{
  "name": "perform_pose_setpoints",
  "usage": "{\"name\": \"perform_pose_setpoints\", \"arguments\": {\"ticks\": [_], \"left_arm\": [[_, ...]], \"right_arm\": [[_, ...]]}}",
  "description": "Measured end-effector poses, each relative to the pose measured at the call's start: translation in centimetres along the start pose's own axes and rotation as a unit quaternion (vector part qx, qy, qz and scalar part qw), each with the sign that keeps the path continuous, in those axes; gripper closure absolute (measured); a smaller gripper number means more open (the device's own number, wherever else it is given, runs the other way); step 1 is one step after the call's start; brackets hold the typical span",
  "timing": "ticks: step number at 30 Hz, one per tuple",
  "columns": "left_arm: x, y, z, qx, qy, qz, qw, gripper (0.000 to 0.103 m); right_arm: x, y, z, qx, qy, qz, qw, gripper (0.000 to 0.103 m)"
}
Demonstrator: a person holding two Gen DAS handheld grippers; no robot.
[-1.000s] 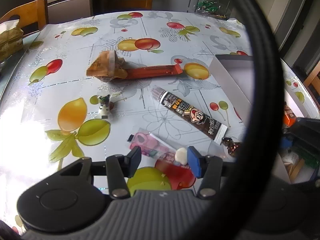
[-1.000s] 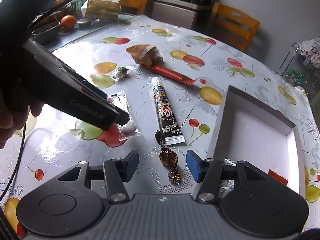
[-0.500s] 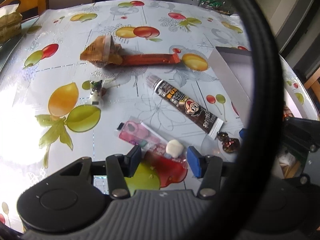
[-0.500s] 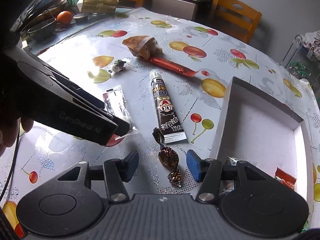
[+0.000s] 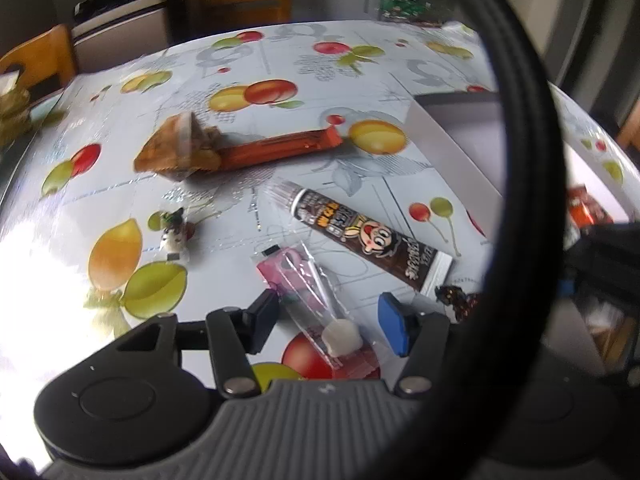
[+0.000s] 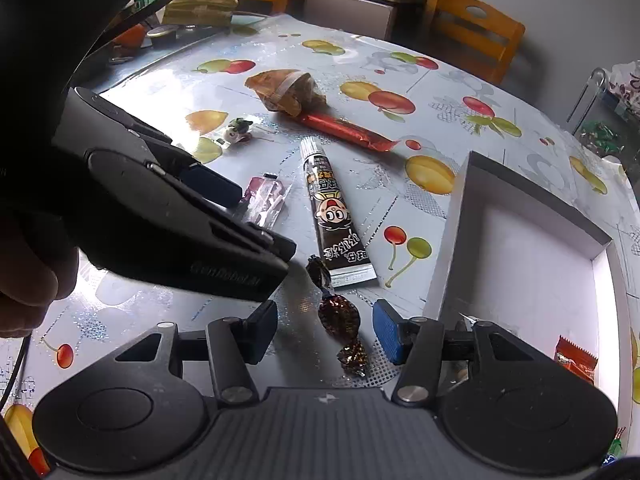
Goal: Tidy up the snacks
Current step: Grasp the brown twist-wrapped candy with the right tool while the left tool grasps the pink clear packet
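A clear packet (image 5: 316,300) with a pink end and a white candy lies flat on the fruit-print tablecloth (image 5: 120,184). My left gripper (image 5: 328,324) straddles it, jaws opening, pads not touching it. From the right wrist view, the left gripper (image 6: 264,220) hangs over that packet (image 6: 266,200). My right gripper (image 6: 324,330) is open around a brown foil-wrapped candy (image 6: 338,316), which rests on the table untouched. A white open box (image 6: 452,220) stands to the right.
A brown cartoon tube (image 6: 334,216), a red stick pack (image 6: 344,130), a brown wrapped pastry (image 6: 286,86) and a small figure candy (image 6: 238,130) lie farther out. An orange packet (image 6: 576,360) sits in the box. A black cable (image 5: 520,160) loops across the left view. Wooden chairs ring the table.
My left gripper has slid a little further over the clear packet, and its jaws stand slightly wider. The right gripper and the brown candy have stayed put.
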State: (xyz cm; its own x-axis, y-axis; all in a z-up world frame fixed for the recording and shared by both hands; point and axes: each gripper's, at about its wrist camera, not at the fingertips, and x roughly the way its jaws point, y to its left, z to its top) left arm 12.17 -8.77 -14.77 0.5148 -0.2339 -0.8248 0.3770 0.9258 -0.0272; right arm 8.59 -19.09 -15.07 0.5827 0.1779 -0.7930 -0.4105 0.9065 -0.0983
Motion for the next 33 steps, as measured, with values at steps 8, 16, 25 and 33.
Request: {"name": "perform_pose_setpoints", "arguments": {"ticks": [8, 16, 25, 33], "left_arm": [[-0.2, -0.1, -0.6, 0.031, -0.002, -0.020, 0.9993, 0.052], [-0.4, 0.2, -0.7, 0.048, -0.009, -0.033, 0.9983, 0.071], [-0.7, 0.2, -0.9, 0.046, -0.006, -0.036, 0.9982, 0.087], [-1.1, 0.9, -1.2, 0.032, -0.002, -0.042, 0.9986, 0.091]], "right_arm": [[0.3, -0.3, -0.1, 0.003, 0.002, 0.008, 1.000, 0.049], [0.5, -0.3, 0.1, 0.008, 0.002, 0.021, 1.000, 0.056], [0.5, -0.1, 0.1, 0.008, 0.002, 0.020, 1.000, 0.059], [0.4, 0.3, 0.1, 0.011, 0.002, 0.032, 0.999, 0.075]]}}
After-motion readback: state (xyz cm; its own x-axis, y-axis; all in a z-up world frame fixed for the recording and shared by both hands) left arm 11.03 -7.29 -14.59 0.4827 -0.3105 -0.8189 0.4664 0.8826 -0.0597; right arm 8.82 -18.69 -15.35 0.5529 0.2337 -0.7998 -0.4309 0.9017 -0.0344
